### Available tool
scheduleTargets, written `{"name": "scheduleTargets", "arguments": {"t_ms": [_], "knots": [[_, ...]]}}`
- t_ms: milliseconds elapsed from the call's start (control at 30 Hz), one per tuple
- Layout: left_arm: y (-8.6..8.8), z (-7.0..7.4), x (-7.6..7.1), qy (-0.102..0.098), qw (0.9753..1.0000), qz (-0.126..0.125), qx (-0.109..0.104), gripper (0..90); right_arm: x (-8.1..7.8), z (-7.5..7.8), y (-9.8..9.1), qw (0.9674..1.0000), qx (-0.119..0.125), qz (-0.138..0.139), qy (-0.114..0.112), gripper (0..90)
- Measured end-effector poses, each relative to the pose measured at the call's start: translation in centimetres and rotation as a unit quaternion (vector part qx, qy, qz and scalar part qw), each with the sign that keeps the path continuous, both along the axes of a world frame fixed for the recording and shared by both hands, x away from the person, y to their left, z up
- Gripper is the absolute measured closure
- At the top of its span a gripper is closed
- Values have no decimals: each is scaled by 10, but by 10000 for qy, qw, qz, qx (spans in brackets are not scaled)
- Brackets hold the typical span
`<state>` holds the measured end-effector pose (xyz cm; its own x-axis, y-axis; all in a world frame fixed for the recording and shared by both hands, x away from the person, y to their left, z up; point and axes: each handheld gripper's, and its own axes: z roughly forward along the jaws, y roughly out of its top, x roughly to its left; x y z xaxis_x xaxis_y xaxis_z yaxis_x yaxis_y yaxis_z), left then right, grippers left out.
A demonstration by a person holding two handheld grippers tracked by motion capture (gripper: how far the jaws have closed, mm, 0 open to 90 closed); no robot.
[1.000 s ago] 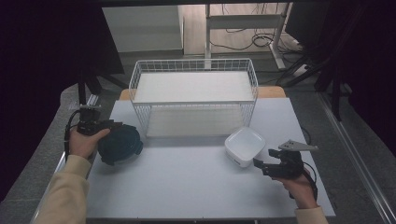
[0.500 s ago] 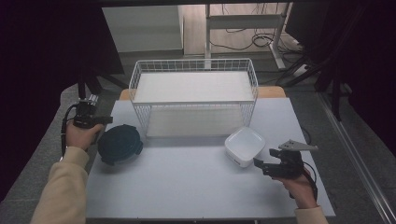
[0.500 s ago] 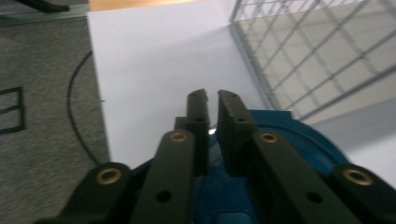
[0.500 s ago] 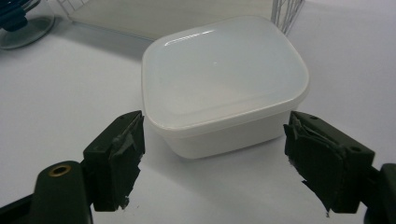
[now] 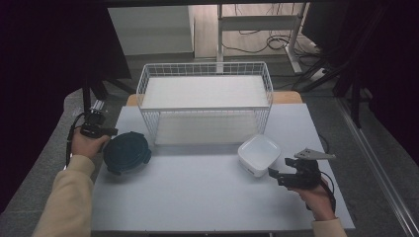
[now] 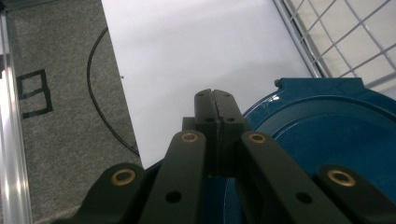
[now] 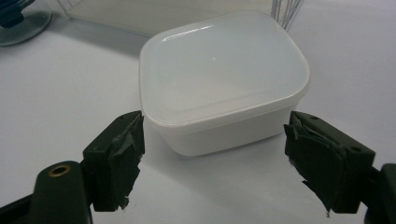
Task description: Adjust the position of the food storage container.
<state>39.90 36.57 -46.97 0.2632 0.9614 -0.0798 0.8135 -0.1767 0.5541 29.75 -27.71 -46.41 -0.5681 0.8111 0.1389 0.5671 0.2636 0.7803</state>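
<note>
A round dark-blue lidded container (image 5: 126, 152) lies flat on the white table (image 5: 197, 197) at the left. My left gripper (image 5: 113, 132) rests at its left rim, over the lid's edge (image 6: 327, 135). Its jaws have just been closing and now meet at the tips (image 6: 215, 93), shut with nothing between them. At the right stands a white square lidded container (image 5: 258, 154). My right gripper (image 5: 271, 173) is just in front of it, open. Its pads (image 7: 121, 140) sit on either side of the near corner of the white container (image 7: 219, 74), apart from it.
A white wire basket (image 5: 205, 108) stands at the back middle of the table, just behind both containers. Grey carpet with a black cable (image 6: 100, 102) lies beyond the table's left edge.
My left hand has drawn back from over the blue container to its left rim and sunk a little, and its jaws have closed. The right hand has kept still.
</note>
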Motion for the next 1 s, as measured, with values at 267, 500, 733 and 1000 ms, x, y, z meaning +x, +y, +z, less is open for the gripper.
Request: {"name": "scheduleTargets", "arguments": {"t_ms": [267, 500, 733, 1000], "knots": [[0, -6, 3, 117, 9998, -37, 148, 900, 1, -2, 0, 10000, -27, 5, 16, 194], [3, -10, -1, 248, 9992, -124, 295, 900, 1, -2, 0, 10000, -34, 2, 26, 194], [9, -13, -14, 153, 9996, -224, -31, 900, 1, -2, 1, 10000, -41, 4, 40, 194], [9, -17, -28, -10, 9988, -427, -237, 900, 1, -2, 4, 10000, -54, 28, 41, 194]]}}
